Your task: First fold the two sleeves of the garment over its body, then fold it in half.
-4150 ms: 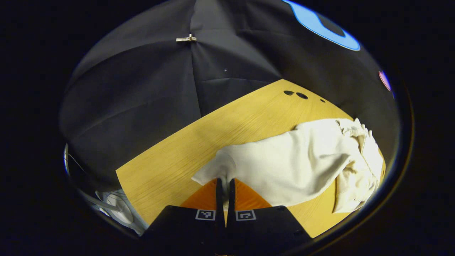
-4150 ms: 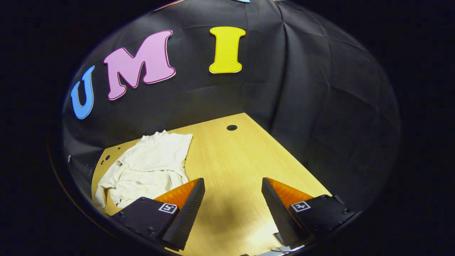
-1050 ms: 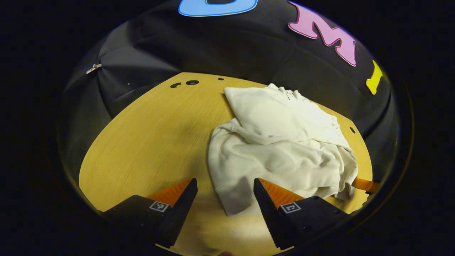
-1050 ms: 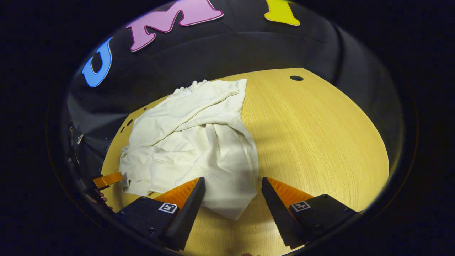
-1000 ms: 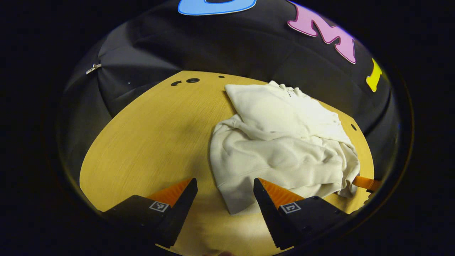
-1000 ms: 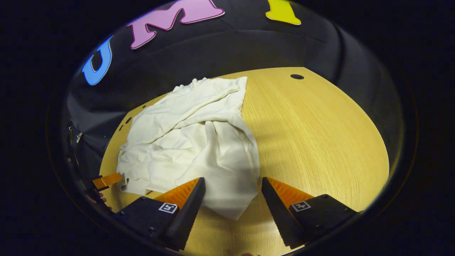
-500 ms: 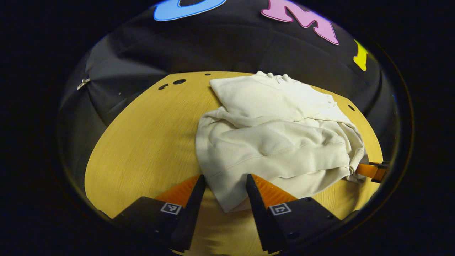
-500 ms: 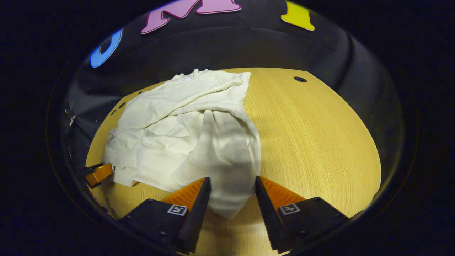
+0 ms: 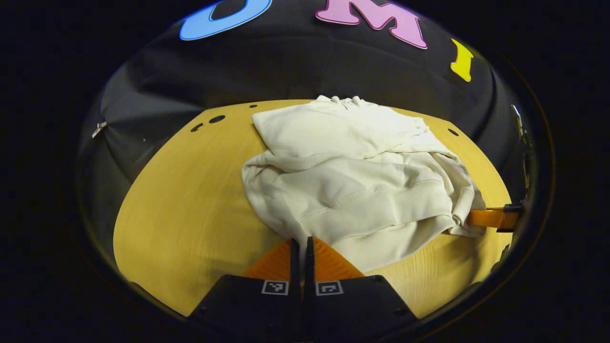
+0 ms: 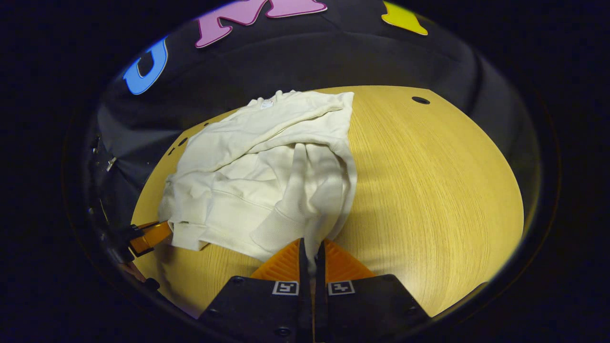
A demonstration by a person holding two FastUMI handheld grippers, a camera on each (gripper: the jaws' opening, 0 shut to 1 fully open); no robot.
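Where black cloth wall (image 9: 295, 71) ends, wooden table (image 9: 190, 190) bears garment (image 9: 352, 181).

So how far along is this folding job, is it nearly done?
Nearly. The cream garment lies bunched on the wooden table, with its sleeves already gathered over the body. In hand: the left tool and the right tool are each shut on the near hem. Left: carrying that hem over towards the collar to fold it in half, then probably some tidying.
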